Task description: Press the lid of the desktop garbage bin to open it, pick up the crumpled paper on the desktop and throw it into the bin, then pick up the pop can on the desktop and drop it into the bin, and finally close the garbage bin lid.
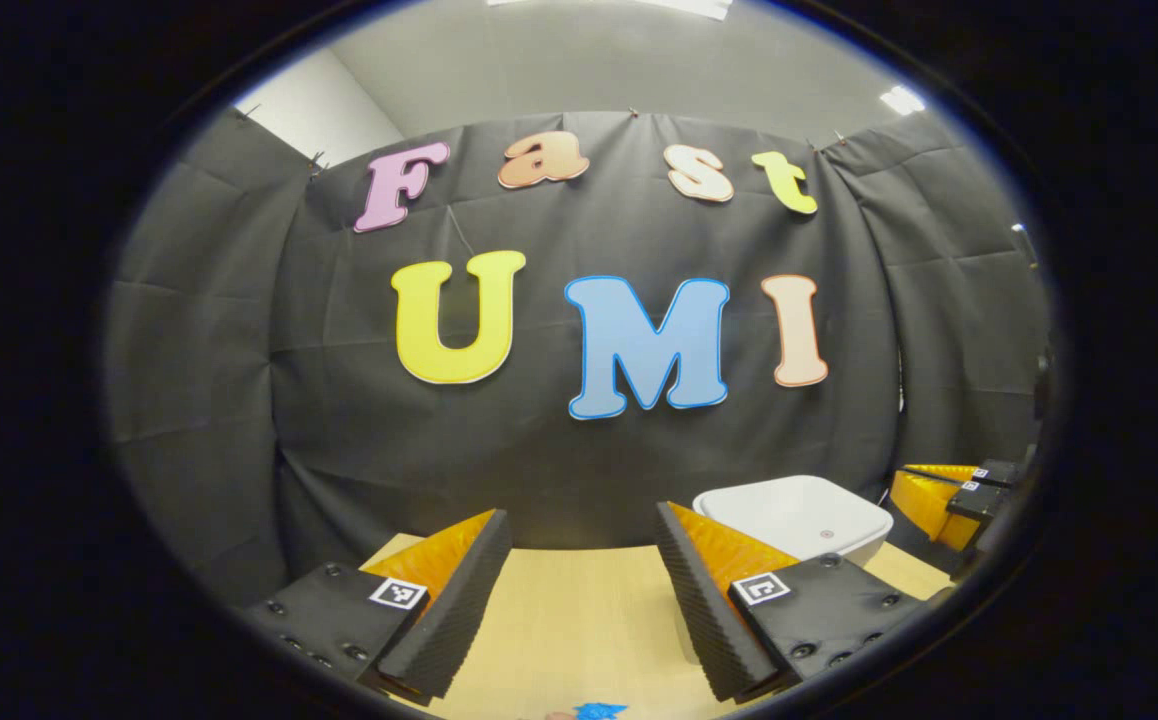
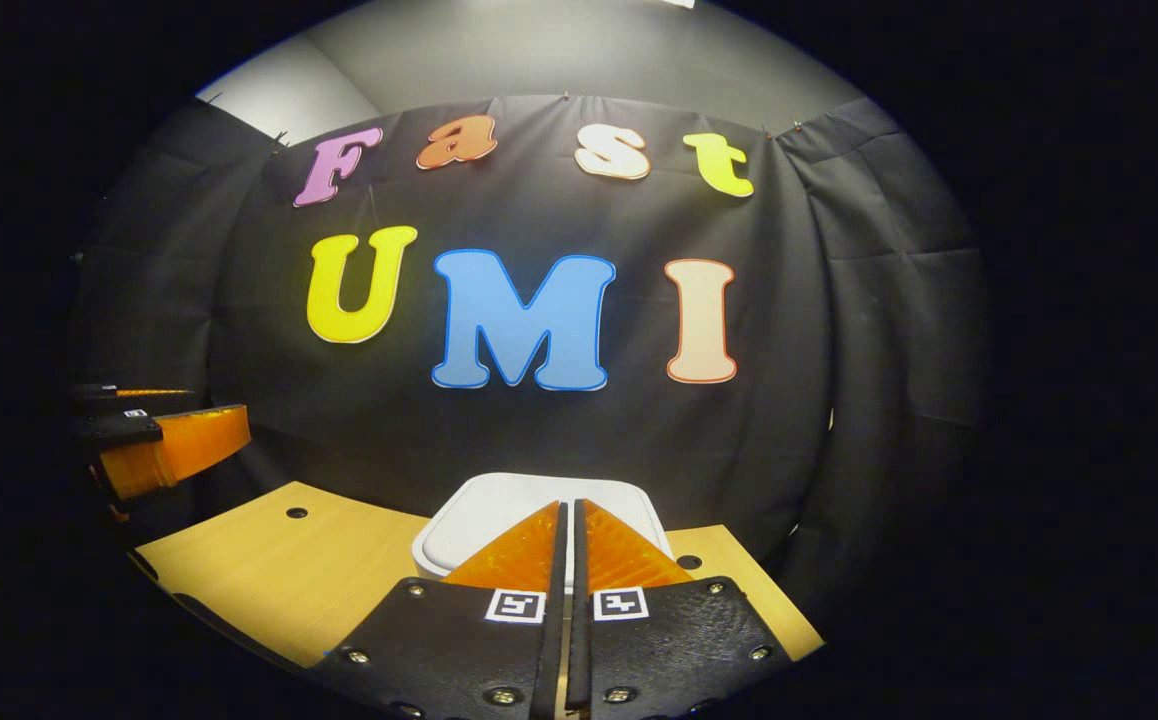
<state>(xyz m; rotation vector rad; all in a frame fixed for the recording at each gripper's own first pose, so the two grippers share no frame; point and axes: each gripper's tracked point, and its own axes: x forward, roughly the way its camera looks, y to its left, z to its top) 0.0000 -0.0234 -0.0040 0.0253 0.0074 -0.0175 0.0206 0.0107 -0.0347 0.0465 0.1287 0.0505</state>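
White bin (image 2: 499, 500) lies behind closed right gripper (image 2: 569, 515) jaws.

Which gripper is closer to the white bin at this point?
Right. The right gripper, fingers shut, sits directly in front of the white bin, aimed at its closed lid. The left gripper, open, is over the table with the bin off to its right.

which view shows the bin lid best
The left gripper view: the white garbage bin lid shows shut and almost whole, just right of the open left gripper. In the right gripper view the shut right gripper hides the lid's middle.
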